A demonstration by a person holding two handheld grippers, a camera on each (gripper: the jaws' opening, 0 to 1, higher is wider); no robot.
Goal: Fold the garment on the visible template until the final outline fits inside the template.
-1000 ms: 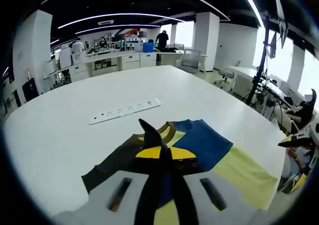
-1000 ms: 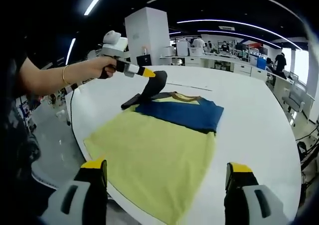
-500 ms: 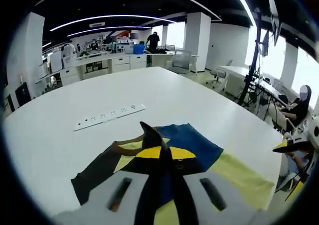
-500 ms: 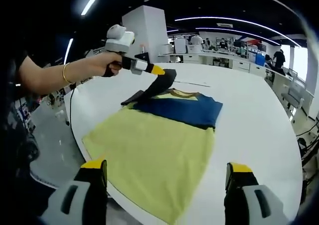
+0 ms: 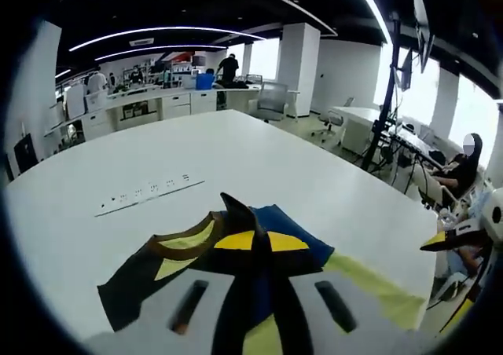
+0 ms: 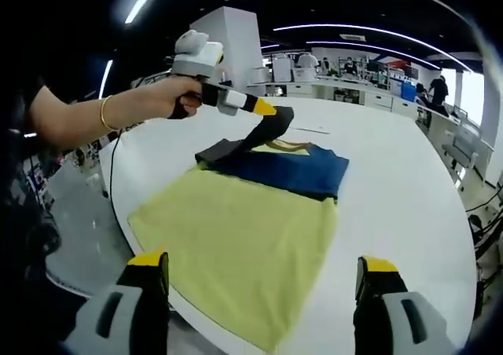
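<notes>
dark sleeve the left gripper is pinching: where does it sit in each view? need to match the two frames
Left gripper view: the dark sleeve runs from the left gripper, low centre, down to the lower left.
Right gripper view: the sleeve is upper centre, hanging from the left gripper to the table.
Shared landmark: the blue band across the yellow garment, beside the sleeve.
</notes>
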